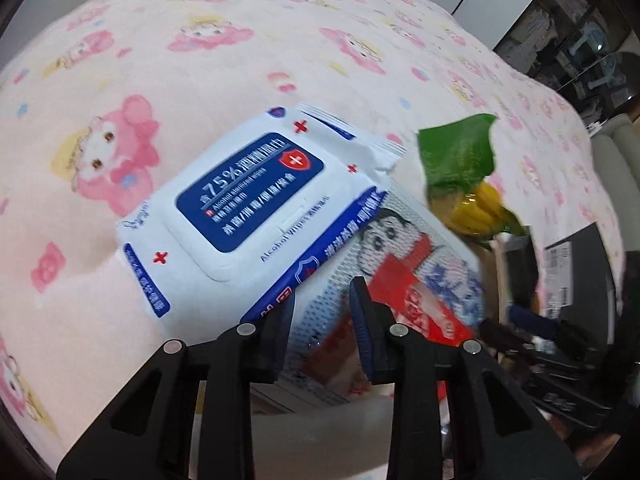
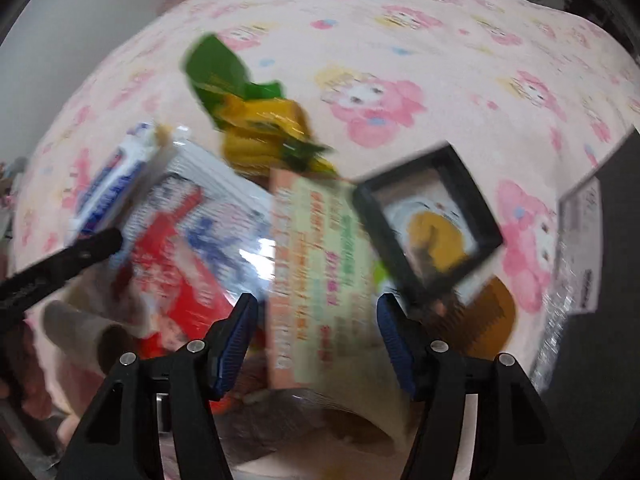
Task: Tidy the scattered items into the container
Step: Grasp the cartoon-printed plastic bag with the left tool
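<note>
The left tongs (image 1: 324, 320) are gaping around the printed packet (image 1: 400, 280), under the wipes (image 1: 248, 200) on the bed (image 1: 200, 40). The right tongs (image 2: 316, 340) are spread around the pink box (image 2: 316, 272), its long axis pointing away; no container is clearly showing.

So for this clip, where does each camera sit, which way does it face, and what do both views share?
Left wrist: on the left gripper, facing the wipes pack on the pink blanket; own fingers show.
Right wrist: on the right gripper, facing a pink box and black frame; blurred.
Shared: green-yellow packet, red-white pouch.
</note>
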A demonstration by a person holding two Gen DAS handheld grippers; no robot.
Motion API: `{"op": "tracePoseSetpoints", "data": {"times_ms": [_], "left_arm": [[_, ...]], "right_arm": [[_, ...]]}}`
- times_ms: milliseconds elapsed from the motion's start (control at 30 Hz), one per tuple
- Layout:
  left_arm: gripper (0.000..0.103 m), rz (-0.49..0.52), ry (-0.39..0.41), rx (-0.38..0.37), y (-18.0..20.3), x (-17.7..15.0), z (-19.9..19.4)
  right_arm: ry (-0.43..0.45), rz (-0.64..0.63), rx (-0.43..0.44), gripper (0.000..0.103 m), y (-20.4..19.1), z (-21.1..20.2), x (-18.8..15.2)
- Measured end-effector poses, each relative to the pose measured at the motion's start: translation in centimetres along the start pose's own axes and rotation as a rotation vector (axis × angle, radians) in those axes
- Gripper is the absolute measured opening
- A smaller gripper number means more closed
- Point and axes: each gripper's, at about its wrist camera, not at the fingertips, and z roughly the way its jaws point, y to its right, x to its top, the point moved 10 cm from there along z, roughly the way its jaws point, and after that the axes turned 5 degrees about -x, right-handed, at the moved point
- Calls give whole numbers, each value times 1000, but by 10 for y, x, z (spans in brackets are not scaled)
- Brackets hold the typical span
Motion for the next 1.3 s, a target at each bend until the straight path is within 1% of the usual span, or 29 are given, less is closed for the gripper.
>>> {"op": "tracePoseSetpoints", "data": {"times_ms": [33,167,333,367,433,500,533,567,600,633,700,733,800,833,867,933,967,1000,1033,1133,1200,1233,1300], "left_arm": [[29,9,2,18,-2,0,1],[30,11,-10,20,-6,-1,3],[33,14,-25,23,-12,-2,7],[36,14,-29,20,-13,-2,7],[40,5,-45,-8,-14,-3,10],[46,-37,-68,-59,-16,-1,15],[48,-54,-79,-81,-17,-1,18],[49,-61,-91,-90,-16,0,18],[49,-69,-103,-99,-16,1,19],[51,-69,-113,-106,-14,1,19],[52,-37,-123,-112,-9,-3,12],[52,-27,-121,-116,-8,-6,7],[52,-18,-121,-141,-2,-12,0],[52,-17,-122,-159,2,-14,-4],[52,-17,-123,-176,6,-17,-7],[52,-15,-126,-211,14,-22,-14],[51,-15,-127,-228,18,-25,-17],[51,-13,-130,-245,21,-27,-20],[51,-7,-138,-262,25,-31,-18],[51,34,-154,-342,46,-42,-27],[50,50,-170,-409,62,-52,-33],[49,51,-177,-425,66,-57,-33],[48,30,-175,-359,57,-58,-22]], "right_arm": [[10,8,10,59,-3,-5,0],[51,31,58,59,-12,-29,-5],[-30,-16,41,59,-17,-12,-20],[-53,3,35,65,-12,-5,-20],[-92,36,41,68,-8,7,-19],[-123,48,72,77,-11,16,-16],[-138,49,91,84,-15,22,-14],[-147,49,110,88,-18,25,-13],[-133,46,127,88,-22,19,-13],[-119,44,143,88,-25,13,-13],[-92,39,177,82,-31,1,-12],[-78,37,194,77,-35,-5,-12],[-51,32,227,75,-41,-17,-11],[-37,30,244,69,-45,-23,-11],[-23,28,260,52,-48,-29,-11],[5,23,294,52,-54,-42,-11],[20,16,292,52,-57,-47,-10],[40,-7,213,52,-56,-51,-11],[51,-16,159,52,-54,-52,-11],[52,8,111,52,-40,-49,-6],[58,25,105,52,-37,-53,-11],[58,28,100,52,-30,-54,-17],[50,38,92,53,-15,-55,-31]]}}
